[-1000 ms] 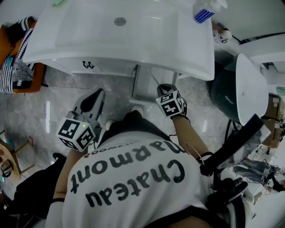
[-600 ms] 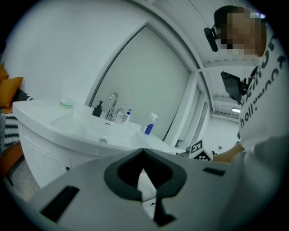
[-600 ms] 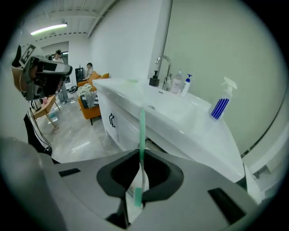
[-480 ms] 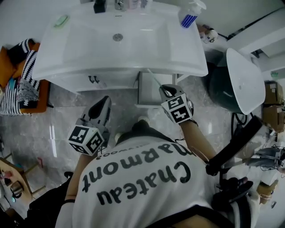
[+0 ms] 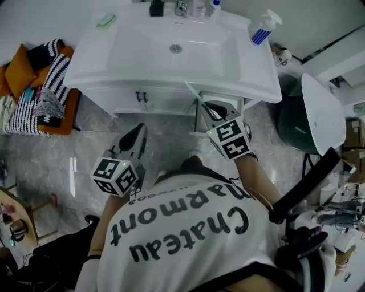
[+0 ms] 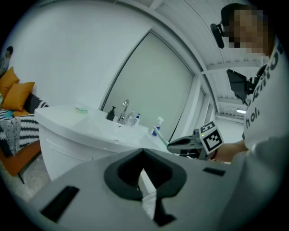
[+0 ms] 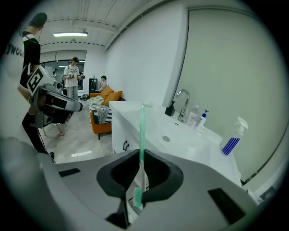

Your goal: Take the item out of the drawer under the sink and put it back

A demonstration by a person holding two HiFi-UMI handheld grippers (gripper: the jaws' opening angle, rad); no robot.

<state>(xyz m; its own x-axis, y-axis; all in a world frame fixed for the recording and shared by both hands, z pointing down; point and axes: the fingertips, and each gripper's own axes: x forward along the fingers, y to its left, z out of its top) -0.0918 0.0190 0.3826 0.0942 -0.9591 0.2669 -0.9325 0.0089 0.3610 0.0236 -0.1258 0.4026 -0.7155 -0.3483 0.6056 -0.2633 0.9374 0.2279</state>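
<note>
My right gripper (image 5: 206, 108) is shut on a pale green toothbrush (image 5: 194, 92), which sticks up past the front edge of the white sink (image 5: 131, 57). In the right gripper view the toothbrush (image 7: 141, 144) stands upright between the jaws of my right gripper (image 7: 137, 191), bristle end down. The drawer (image 5: 223, 98) under the basin's right side stands pulled out just behind that gripper. My left gripper (image 5: 137, 132) hangs lower left over the floor, shut and holding nothing; its own view shows my left gripper (image 6: 146, 189) with the pads together and my right gripper (image 6: 187, 143) off to the right.
A blue-striped spray bottle (image 5: 263, 28), a tap (image 5: 181, 7) and a soap dish (image 5: 105, 20) stand on the sink. An orange seat with striped cloth (image 5: 48, 85) is at left. A dark bin with a white lid (image 5: 319, 114) is at right. People stand far off.
The head view has swung so that the whole basin shows. My right gripper has come up and out from the drawer front, and the toothbrush now shows against the basin's edge.
</note>
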